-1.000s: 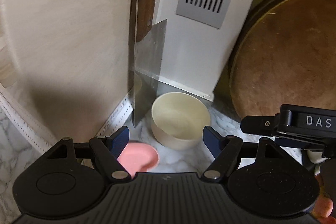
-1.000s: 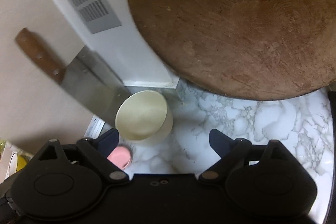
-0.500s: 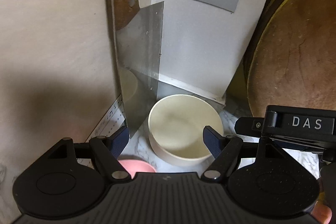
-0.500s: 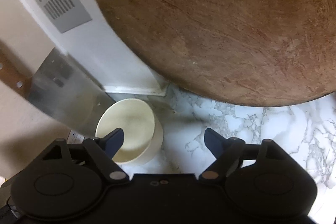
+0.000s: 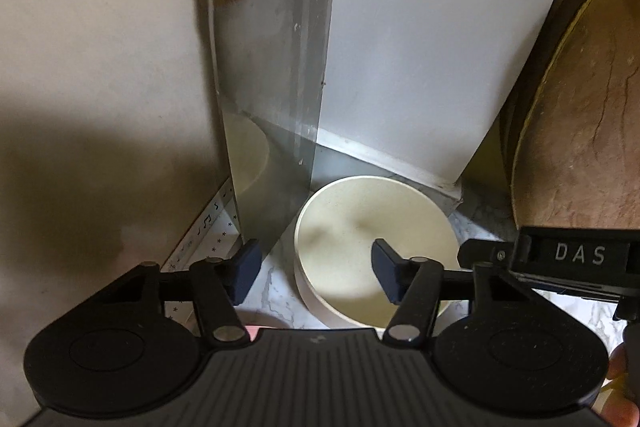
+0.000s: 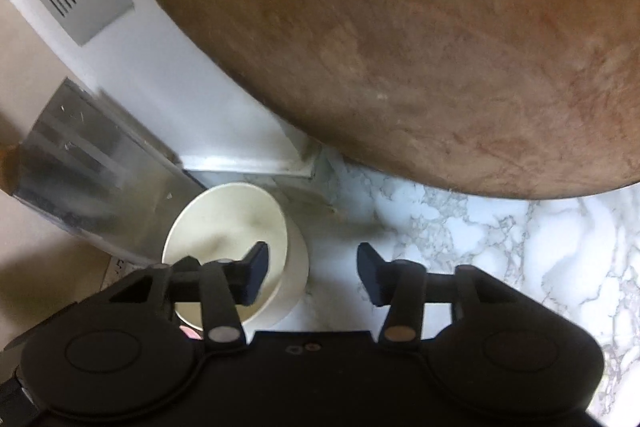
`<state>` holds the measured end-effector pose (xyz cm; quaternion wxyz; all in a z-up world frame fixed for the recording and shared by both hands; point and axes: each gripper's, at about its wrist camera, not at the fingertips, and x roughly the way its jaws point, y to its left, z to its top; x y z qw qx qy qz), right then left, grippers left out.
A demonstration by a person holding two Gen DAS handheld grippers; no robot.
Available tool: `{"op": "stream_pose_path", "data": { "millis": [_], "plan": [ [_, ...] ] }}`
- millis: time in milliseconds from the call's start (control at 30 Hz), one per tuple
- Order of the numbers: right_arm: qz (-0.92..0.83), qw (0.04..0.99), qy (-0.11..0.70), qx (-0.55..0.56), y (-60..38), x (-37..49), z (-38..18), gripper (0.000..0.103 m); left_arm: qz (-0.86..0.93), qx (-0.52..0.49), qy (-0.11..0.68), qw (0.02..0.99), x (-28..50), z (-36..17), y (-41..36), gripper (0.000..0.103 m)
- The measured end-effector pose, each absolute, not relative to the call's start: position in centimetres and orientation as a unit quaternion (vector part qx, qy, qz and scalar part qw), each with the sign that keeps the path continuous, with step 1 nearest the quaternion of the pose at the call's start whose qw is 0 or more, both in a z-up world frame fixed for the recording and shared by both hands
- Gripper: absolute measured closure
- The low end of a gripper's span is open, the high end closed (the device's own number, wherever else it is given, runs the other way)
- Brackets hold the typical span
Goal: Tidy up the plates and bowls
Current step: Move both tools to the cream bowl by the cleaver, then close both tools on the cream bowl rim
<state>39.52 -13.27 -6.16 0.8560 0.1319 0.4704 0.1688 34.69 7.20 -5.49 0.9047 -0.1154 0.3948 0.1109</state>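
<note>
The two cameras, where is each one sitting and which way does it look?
Left wrist: sits on the left claw, looking down along its fingers at the cream bowl, the cleaver and the white vent panel; the right claw and a fingertip show at the right edge.
Right wrist: sits on the right claw, looking down at the bowl, the marble counter and the round wooden board.
Both share the bowl, cleaver, panel and board.

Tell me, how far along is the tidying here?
Nothing looks sorted yet. The cream bowl sits on the marble counter beside the cleaver. Both the left gripper and the right gripper straddle its rim, jaws just closing, not yet pinching. Lifting and placing it remain.
</note>
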Motion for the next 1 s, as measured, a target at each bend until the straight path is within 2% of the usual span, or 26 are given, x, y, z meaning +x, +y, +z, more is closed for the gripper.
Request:
{"op": "stream_pose_path", "data": {
  "millis": [100,367,433,633,1000],
  "plan": [
    [0.170,0.854,0.474,0.129,-12.9,39.7,-6.6,0.066,0.112,-0.116,0.403,0.901,35.1,-6.0,7.3,0.061],
    [0.182,0.852,0.477,0.115,-11.8,39.9,-7.2,0.074,0.116,-0.116,0.413,0.896,35.8,-6.7,7.5,0.074],
    [0.184,0.852,0.478,0.110,-11.5,40.0,-7.3,0.076,0.117,-0.125,0.417,0.893,35.9,-6.9,7.7,0.083],
    [0.191,0.852,0.477,0.103,-11.0,39.7,-7.4,0.089,0.120,-0.123,0.418,0.892,36.0,-7.2,7.7,0.091],
    [0.184,0.855,0.477,0.087,-11.0,38.5,-6.9,0.091,0.113,-0.116,0.410,0.897,35.2,-6.4,6.9,0.093]
  ]
}}
